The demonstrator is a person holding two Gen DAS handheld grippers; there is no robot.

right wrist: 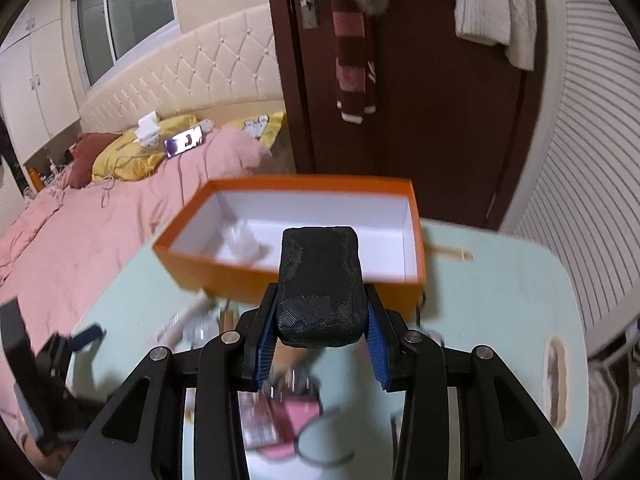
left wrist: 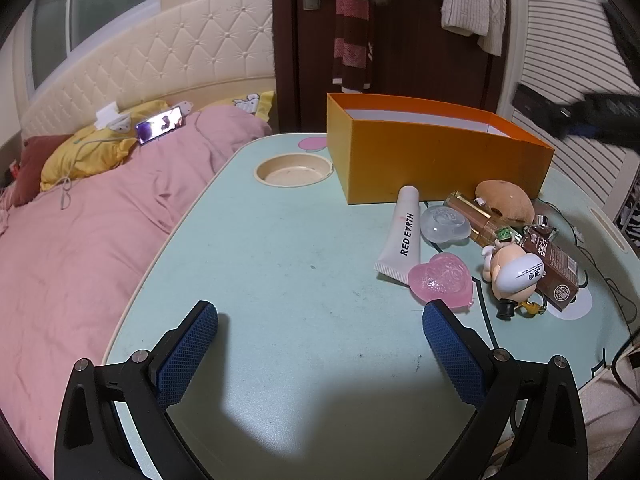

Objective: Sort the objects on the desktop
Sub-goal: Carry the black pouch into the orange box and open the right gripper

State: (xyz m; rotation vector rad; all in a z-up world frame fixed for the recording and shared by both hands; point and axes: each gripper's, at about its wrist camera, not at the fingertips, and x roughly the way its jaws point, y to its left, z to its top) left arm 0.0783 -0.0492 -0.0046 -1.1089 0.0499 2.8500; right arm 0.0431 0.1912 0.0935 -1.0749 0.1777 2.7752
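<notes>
My left gripper (left wrist: 320, 312) hangs open over bare mint-green table (left wrist: 280, 260), with nothing between its blue pads. To its right lies a heap: a white tube (left wrist: 402, 236), a pink heart case (left wrist: 440, 278), a clear round case (left wrist: 444, 224), a gold bottle (left wrist: 476, 210), a brown plush (left wrist: 506, 198), a doll figure (left wrist: 512, 272) and a brown carton (left wrist: 556, 268). Behind them stands an orange box (left wrist: 400, 160). My right gripper (right wrist: 322, 300) is shut on a black block (right wrist: 320, 280), held above the table just before the orange box (right wrist: 280, 276). A clear crumpled thing (right wrist: 240, 240) lies inside.
A round cup recess (left wrist: 294, 170) sits left of the box. A bed with a pink blanket (left wrist: 80, 240) and a phone (left wrist: 160, 126) borders the table's left edge. A dark door (left wrist: 400, 40) stands behind. Cables trail at the table's right side (left wrist: 612, 292).
</notes>
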